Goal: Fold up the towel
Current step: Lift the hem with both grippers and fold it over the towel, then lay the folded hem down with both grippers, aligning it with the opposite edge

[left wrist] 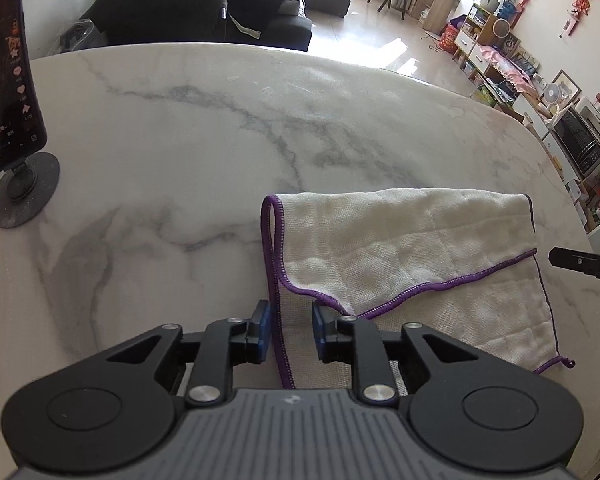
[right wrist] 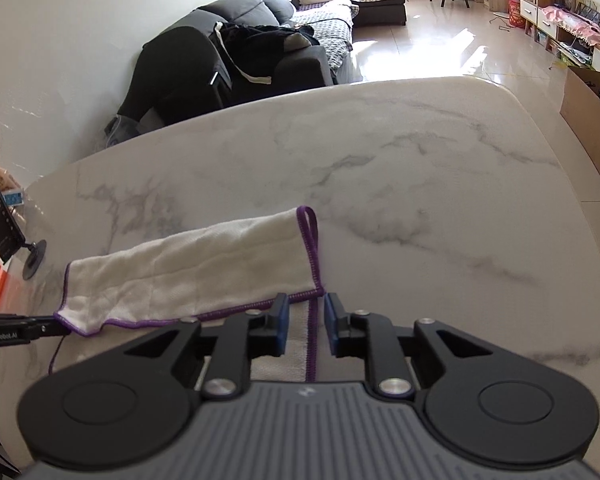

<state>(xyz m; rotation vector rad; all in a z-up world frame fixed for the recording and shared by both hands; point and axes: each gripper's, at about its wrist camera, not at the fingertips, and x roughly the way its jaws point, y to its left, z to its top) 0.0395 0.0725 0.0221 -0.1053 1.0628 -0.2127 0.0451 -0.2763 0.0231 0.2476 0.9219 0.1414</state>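
White cloth edged in purple stitching makes up the towel (left wrist: 400, 248), which is laid on the marble table (left wrist: 180, 140) near its front edge, folded over on itself so that an upper layer covers the far part and a lower layer shows nearer the cameras. A purple hanging loop (left wrist: 269, 216) is seen at one far corner of the fold.

At one near end of the towel, the left gripper (left wrist: 288, 330) is held low over the cloth. Its blue pads (left wrist: 265, 332) are parted, with the stitched edge running between them, and no pad is seen pressing on the fabric. At the other end, the right gripper (right wrist: 305, 326) is placed likewise: its blue pads (right wrist: 283, 324) stand apart, and the purple edge passes between them untouched, so nothing is gripped by either one.

To the left on the table, a phone (left wrist: 8, 80) with a lit screen is propped on a round black stand (left wrist: 24, 192). Beyond the table, a dark sofa (right wrist: 260, 40) is set against the wall, and shelves (left wrist: 492, 44) crowded with things line the far side of the glossy floor (right wrist: 440, 52).
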